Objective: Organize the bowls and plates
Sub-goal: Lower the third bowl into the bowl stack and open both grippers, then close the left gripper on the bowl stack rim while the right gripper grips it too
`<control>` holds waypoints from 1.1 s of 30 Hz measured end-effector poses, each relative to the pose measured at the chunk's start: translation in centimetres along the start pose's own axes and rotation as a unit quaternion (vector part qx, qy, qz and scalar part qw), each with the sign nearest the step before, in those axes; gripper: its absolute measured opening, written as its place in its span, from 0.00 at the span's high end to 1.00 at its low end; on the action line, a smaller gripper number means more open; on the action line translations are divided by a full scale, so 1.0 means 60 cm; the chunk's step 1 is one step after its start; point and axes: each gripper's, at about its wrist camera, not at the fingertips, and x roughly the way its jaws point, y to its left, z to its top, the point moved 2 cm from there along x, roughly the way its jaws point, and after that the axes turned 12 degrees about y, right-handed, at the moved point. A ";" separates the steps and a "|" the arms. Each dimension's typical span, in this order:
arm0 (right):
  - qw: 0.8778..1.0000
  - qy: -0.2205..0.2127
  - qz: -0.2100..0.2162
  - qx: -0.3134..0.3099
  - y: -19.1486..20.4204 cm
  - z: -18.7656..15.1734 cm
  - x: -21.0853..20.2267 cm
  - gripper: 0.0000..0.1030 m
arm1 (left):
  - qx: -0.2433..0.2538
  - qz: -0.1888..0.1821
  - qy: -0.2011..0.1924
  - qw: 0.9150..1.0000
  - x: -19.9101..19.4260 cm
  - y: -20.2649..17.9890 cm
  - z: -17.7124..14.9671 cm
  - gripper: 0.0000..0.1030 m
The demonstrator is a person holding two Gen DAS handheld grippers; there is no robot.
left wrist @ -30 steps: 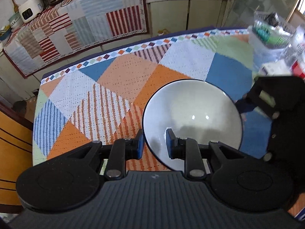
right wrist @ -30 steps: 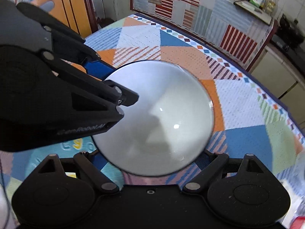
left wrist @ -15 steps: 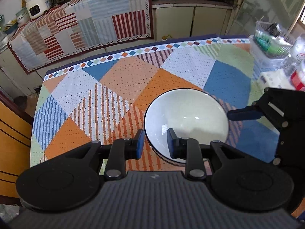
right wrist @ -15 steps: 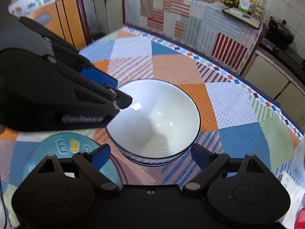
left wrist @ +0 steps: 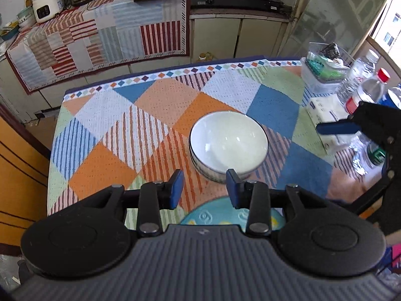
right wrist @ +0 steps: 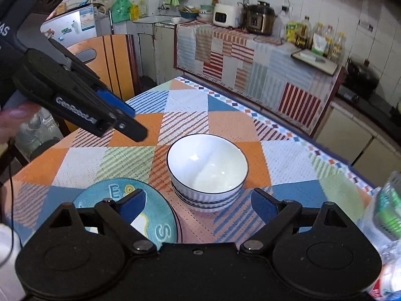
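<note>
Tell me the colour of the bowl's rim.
Dark blue rim on the white bowl, clearest in the right wrist view.

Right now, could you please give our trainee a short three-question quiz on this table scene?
1. True or false: the left tongs are clamped on the bowl stack.
2. What lies nearest the stack? A) blue plate B) kettle C) fork
3. Fill in: both the left and the right tongs are ____.

Key: 1 false, they are open and clear of it; 2 A; 3 open.
</note>
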 end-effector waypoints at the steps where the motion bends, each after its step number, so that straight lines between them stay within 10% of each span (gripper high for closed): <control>1: 1.000 -0.001 -0.005 -0.005 0.002 -0.004 -0.007 0.09 | -0.003 -0.004 0.008 1.000 -0.005 0.000 -0.006 0.64; 14: 0.999 -0.031 -0.006 -0.020 0.015 -0.056 -0.046 0.07 | 0.027 0.001 0.030 0.999 -0.036 -0.022 -0.071 0.60; 25: 0.999 -0.029 -0.010 0.045 -0.029 -0.117 0.055 0.06 | 0.044 0.020 0.030 0.998 0.038 0.003 -0.089 0.47; 33: 0.998 -0.012 -0.001 0.065 -0.040 -0.102 0.122 0.06 | -0.014 -0.050 -0.008 0.999 0.091 0.060 -0.071 0.47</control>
